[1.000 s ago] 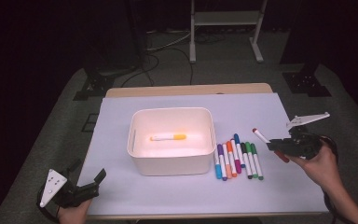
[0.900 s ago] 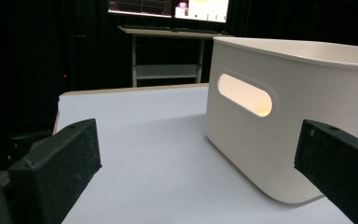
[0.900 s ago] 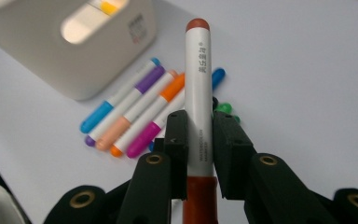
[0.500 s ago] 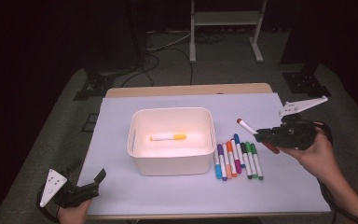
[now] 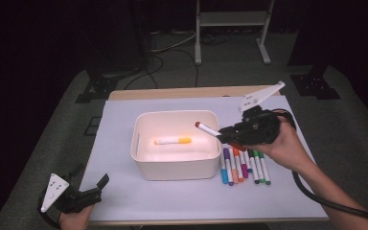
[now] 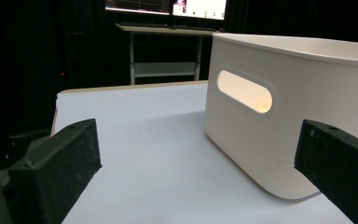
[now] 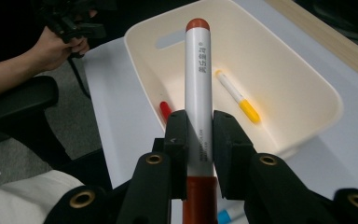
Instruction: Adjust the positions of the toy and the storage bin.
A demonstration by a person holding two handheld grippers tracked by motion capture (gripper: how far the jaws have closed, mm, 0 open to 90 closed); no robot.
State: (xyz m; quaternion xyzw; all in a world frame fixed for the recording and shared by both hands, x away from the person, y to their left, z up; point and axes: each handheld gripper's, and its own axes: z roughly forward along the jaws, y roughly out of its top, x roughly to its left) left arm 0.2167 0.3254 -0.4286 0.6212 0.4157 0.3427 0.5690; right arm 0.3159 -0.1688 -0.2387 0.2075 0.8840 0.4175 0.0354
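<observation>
Over bin [image 5: 141,143] right rim: right gripper [image 5: 231,135] jaws clamped on red marker [image 7: 198,84]; left gripper [image 5: 96,188] jaws wide, empty. Likely next: release into bin beside orange marker [image 5: 173,141].

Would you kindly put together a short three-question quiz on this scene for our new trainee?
1. True or false: the right gripper is shut on a red marker.
2. What already lies inside the white bin? A) a yellow marker B) a blue marker C) a ruler
3. Fill in: the left gripper stands ____, its jaws wide apart near the table's front edge.

Key:
1. True; the jaws press both sides of the barrel.
2. A; the yellow marker lies on the bin's floor.
3. Open; it holds nothing.
</observation>
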